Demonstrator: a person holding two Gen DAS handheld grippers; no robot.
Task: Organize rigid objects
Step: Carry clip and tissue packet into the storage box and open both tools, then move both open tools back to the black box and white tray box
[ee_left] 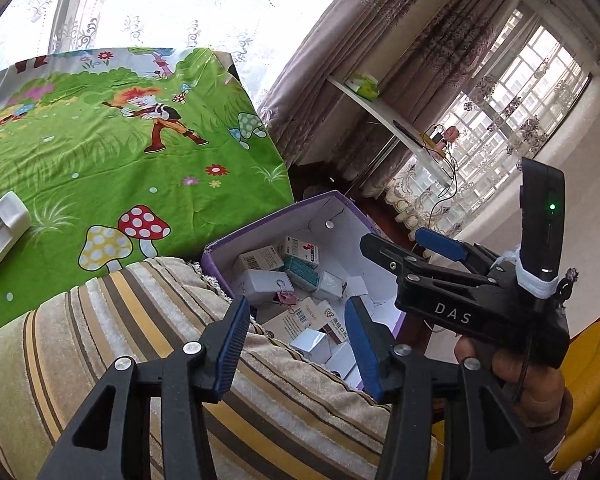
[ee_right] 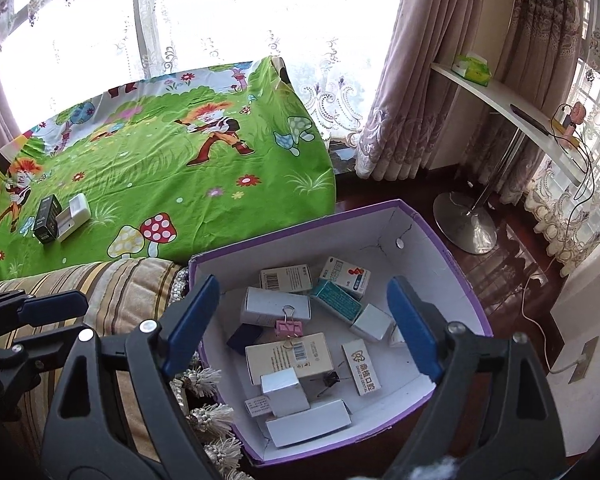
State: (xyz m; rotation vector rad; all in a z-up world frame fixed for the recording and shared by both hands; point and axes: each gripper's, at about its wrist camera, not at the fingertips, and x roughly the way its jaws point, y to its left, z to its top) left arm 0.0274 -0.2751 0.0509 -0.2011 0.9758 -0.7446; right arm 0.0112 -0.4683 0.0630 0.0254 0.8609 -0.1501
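A purple-rimmed cardboard box with a white inside stands on the floor beside the striped cushion; it also shows in the left wrist view. It holds several small cartons, a pink binder clip and a black binder clip. My right gripper is open and empty, hovering over the box. My left gripper is open and empty above the cushion edge and the box's near side. On the green cartoon cloth lie a white box and a black box.
A striped cushion lies between the cloth-covered table and the box. A white shelf on a metal stand carries a tissue pack and cables. Dark wooden floor and curtains surround the box. A yellow object sits at right.
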